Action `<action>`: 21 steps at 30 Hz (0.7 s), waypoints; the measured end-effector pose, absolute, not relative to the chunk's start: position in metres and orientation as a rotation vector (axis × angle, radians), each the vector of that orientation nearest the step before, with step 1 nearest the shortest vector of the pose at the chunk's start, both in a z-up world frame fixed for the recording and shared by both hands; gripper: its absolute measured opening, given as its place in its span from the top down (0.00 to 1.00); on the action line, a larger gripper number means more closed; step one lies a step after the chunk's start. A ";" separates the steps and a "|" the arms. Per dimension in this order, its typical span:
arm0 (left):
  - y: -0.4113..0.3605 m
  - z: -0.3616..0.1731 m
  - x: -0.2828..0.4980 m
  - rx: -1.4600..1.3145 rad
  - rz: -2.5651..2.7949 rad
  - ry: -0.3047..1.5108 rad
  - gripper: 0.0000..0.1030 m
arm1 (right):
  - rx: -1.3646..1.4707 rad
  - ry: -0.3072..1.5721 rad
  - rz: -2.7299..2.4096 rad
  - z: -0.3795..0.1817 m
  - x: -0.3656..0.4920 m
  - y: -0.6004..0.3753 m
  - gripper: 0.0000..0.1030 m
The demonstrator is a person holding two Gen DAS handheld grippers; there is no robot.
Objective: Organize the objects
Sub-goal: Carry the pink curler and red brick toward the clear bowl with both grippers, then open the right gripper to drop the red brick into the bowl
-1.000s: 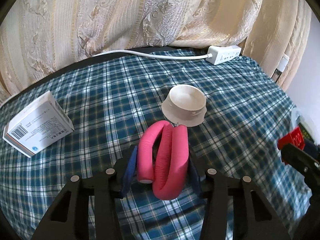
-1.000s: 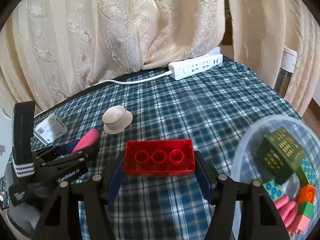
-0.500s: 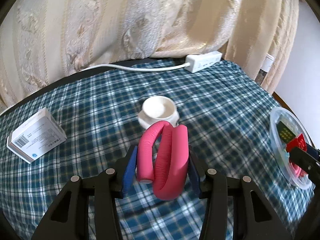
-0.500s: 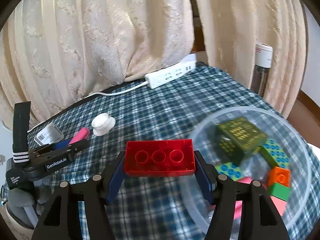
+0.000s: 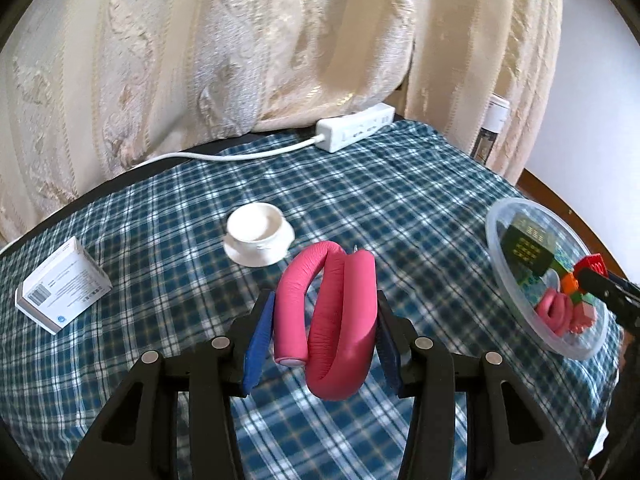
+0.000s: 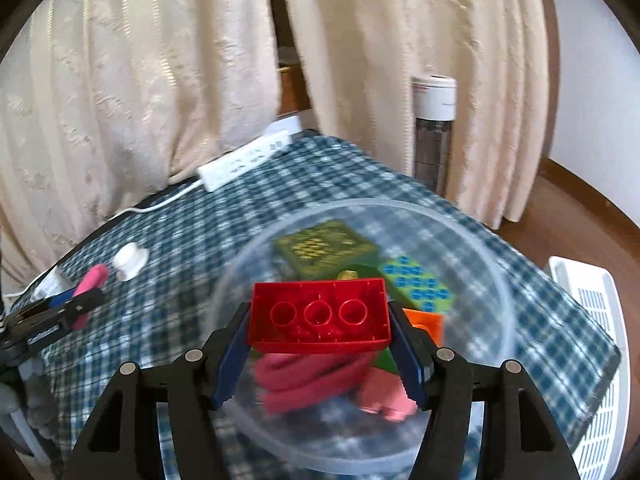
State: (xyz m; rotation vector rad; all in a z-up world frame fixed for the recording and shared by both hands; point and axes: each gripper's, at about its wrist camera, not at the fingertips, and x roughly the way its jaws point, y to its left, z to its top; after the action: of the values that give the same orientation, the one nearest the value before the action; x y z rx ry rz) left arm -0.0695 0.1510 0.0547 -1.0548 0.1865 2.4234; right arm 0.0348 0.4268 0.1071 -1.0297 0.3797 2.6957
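Note:
My left gripper (image 5: 325, 322) is shut on a folded pink foam roller (image 5: 332, 312), held above the plaid tablecloth. My right gripper (image 6: 320, 340) is shut on a red transparent brick (image 6: 320, 320), hovering over the clear plastic bowl (image 6: 496, 280). Inside the bowl lie a dark green patterned block (image 6: 328, 250), a blue-dotted green block (image 6: 418, 286), an orange brick (image 6: 428, 322) and pink pieces (image 6: 308, 380). From the left wrist view the bowl (image 5: 496, 236) is at the right, with the right gripper's tip and red brick (image 5: 592, 266) above it. The left gripper (image 6: 76, 304) shows at the left of the right wrist view.
A small white cup on a saucer (image 5: 258, 234) stands mid-table and a white carton (image 5: 62, 286) lies at the left. A white power strip (image 5: 354, 128) with its cord runs along the back edge by cream curtains. A bottle (image 6: 434, 128) and a white basket (image 6: 592, 344) are off the table's right.
My right gripper carried the red brick rightward, from over the cloth to above the bowl. My left gripper moved with the pink roller, and the cup and carton now appear farther away.

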 end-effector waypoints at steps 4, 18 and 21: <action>0.158 0.058 -0.058 -1.035 2.413 0.206 0.53 | -1.024 0.401 2.671 0.103 0.042 0.442 0.34; 0.178 0.068 -0.028 -1.009 2.379 0.232 0.53 | -1.075 0.372 2.659 0.090 0.031 0.466 0.34; 0.185 0.069 -0.023 -1.008 2.370 0.244 0.53 | -1.091 0.357 2.672 0.088 0.027 0.466 0.34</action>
State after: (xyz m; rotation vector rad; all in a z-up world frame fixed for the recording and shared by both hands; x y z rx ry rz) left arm -0.0229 0.1854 0.0690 -1.0081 0.2438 2.3698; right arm 0.0267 0.4664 0.0884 -1.0907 0.3569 2.6718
